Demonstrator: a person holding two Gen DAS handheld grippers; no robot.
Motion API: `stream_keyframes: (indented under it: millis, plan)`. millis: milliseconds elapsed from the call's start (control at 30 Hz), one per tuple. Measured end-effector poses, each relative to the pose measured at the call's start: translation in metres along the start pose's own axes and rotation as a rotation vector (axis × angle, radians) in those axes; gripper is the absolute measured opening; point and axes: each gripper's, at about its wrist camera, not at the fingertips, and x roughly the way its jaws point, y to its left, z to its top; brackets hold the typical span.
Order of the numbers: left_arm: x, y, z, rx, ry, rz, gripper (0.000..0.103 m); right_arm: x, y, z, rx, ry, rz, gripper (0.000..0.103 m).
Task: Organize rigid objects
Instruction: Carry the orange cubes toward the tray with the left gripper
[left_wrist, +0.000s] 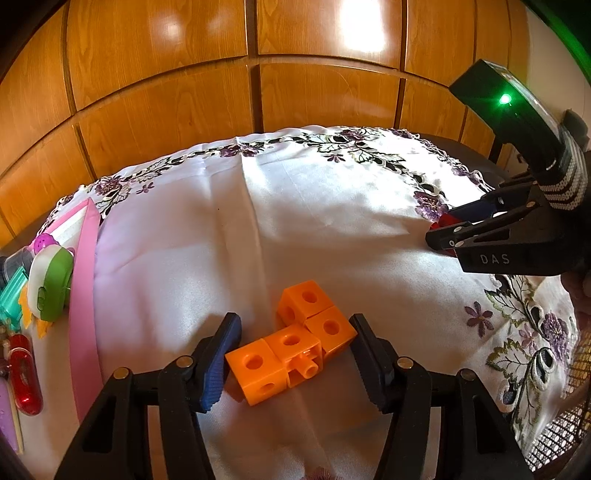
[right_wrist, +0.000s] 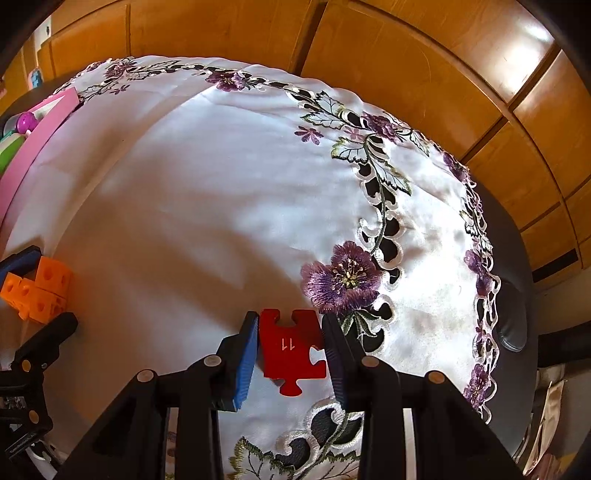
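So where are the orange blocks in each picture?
Left wrist view: the orange blocks sit bottom middle, between the left gripper fingers.
Right wrist view: the orange blocks are at the far left edge, halfway down.
Shared landmark: the pink box at the left of the white tablecloth appears in both.

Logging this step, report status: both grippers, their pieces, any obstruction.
Left gripper closed on orange cube cluster. Right gripper shut on red puzzle piece. Tablecloth ahead, nothing blocking.
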Motion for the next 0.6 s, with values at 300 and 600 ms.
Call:
stream_keyframes:
  millis: [300,600]
  plan:
    - [-0.017,0.006,0.008,-0.025,-0.001,0.017,0.06,-0.001,0.001,0.0,-0.01,-0.003,-0.008,0.034]
    - [-0.05,0.007,0.02,-0.039,-0.044,0.052,0.06,-0.001,0.001,0.0,-0.014,-0.004,-0.011,0.034]
